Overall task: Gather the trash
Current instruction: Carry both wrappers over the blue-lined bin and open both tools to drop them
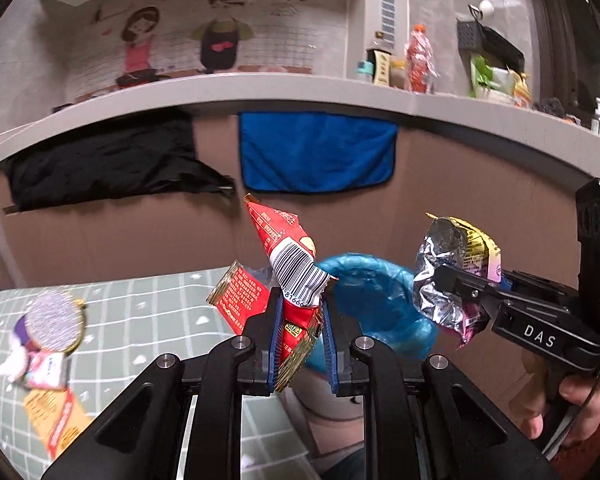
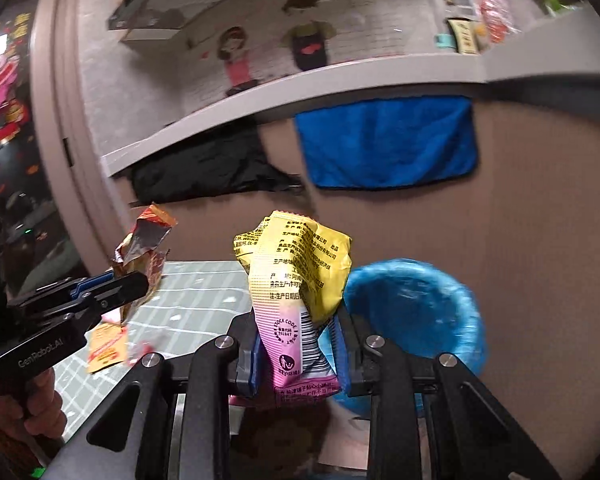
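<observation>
A crumpled red wrapper point(image 1: 296, 268) with a barcode stands between the pads of my left gripper point(image 1: 300, 304), which is shut on it. Seen from the right wrist, the same gripper point(image 2: 134, 286) comes in from the left with the red and gold wrapper point(image 2: 144, 240). My right gripper point(image 2: 298, 332) is shut on a yellow and pink wrapper point(image 2: 296, 276). In the left wrist view it point(image 1: 450, 282) shows the wrapper's silver inside point(image 1: 444, 276). A bin lined with a blue bag point(image 1: 380, 300) point(image 2: 412, 308) sits just beyond both grippers.
A table with a green checked cloth point(image 1: 160, 312) carries a round silver lid point(image 1: 54, 320), a pink packet point(image 1: 46, 372) and an orange wrapper point(image 1: 56, 420) point(image 2: 104, 344). Behind, a blue towel point(image 1: 316, 152) and a black cloth point(image 1: 100, 160) hang from a grey counter point(image 1: 260, 88). A hand point(image 1: 580, 404) grips the right handle.
</observation>
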Available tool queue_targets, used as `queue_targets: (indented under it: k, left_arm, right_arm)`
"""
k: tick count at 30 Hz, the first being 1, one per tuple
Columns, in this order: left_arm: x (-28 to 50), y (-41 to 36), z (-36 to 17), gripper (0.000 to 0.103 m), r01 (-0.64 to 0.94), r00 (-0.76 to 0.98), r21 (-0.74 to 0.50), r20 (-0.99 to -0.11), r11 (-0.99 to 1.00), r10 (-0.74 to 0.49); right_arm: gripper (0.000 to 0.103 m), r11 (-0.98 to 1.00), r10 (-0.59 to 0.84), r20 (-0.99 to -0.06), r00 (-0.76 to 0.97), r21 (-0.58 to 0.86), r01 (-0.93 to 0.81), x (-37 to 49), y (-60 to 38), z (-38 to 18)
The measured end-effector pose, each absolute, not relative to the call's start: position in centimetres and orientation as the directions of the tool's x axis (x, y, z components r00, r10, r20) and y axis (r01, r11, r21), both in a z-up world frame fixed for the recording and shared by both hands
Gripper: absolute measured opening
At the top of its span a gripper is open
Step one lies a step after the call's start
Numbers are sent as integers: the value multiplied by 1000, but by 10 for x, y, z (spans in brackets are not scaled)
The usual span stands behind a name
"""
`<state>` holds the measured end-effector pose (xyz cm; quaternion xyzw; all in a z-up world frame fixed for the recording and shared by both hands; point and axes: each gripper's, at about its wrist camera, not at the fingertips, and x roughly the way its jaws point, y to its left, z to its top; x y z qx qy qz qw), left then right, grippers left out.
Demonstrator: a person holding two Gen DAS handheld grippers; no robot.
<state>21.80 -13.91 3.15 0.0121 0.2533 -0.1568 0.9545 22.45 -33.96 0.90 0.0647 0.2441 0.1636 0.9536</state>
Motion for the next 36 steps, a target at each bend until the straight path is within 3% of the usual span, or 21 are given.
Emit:
queue_targets:
  k: [23,36]
  left_arm:
    - [326,-200,-17,18,392,694,-168,-591,904,-411]
    - [360,-219,-46,19,400,674,-138,-627,906,-392]
  right_arm:
    - [26,969,209,-520,828,223,-104,296,-397,-21]
    - [26,968,201,-568,798,242,-71,326,-408,-51]
